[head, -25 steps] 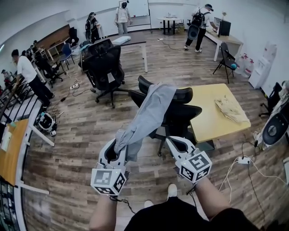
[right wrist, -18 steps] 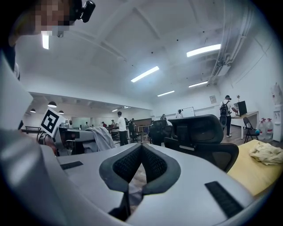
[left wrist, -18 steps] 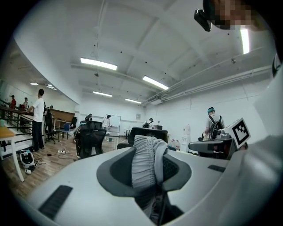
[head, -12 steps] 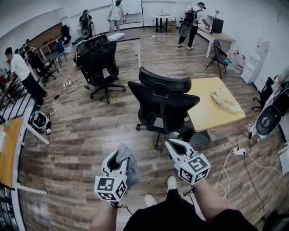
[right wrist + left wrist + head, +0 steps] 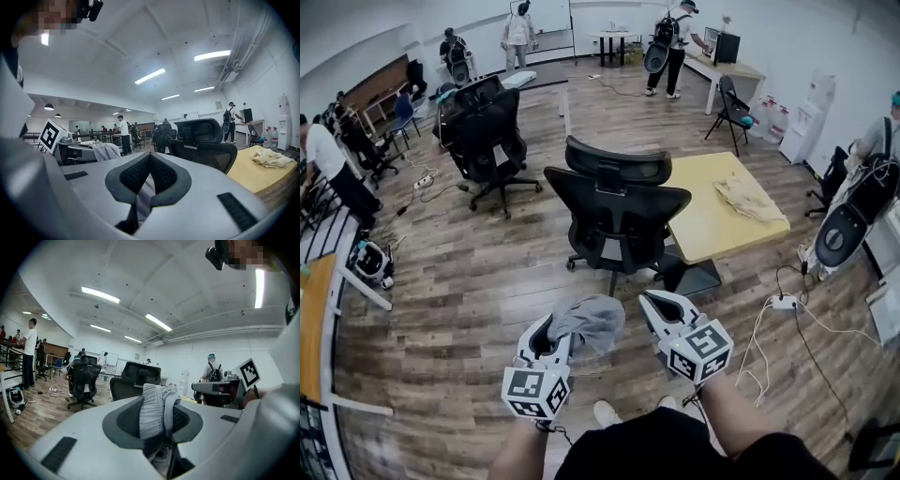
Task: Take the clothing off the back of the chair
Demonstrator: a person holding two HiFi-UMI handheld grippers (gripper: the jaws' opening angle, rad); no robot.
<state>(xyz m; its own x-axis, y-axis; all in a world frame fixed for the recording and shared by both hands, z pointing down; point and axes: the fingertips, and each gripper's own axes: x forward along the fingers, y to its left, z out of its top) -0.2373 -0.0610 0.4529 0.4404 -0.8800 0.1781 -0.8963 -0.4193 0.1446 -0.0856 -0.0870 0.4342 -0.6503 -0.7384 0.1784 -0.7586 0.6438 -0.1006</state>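
Note:
The grey clothing is bunched up at my left gripper, low in the head view and well in front of the chair. In the left gripper view its ribbed grey fabric is pinched between the jaws. The black mesh office chair stands with a bare back and headrest beyond both grippers. My right gripper is to the right of the clothing, with its jaws shut tip to tip on nothing. In the right gripper view the chair is ahead on the right.
A yellow table with a beige cloth on it stands right behind the chair. Another black chair stands further back on the left. A power strip and cables lie on the wood floor to the right. Several people stand at the far walls.
The clothing stretched from the chair's back down to my left gripper; now it is off the chair and gathered at that gripper. Both grippers have drawn back from the chair.

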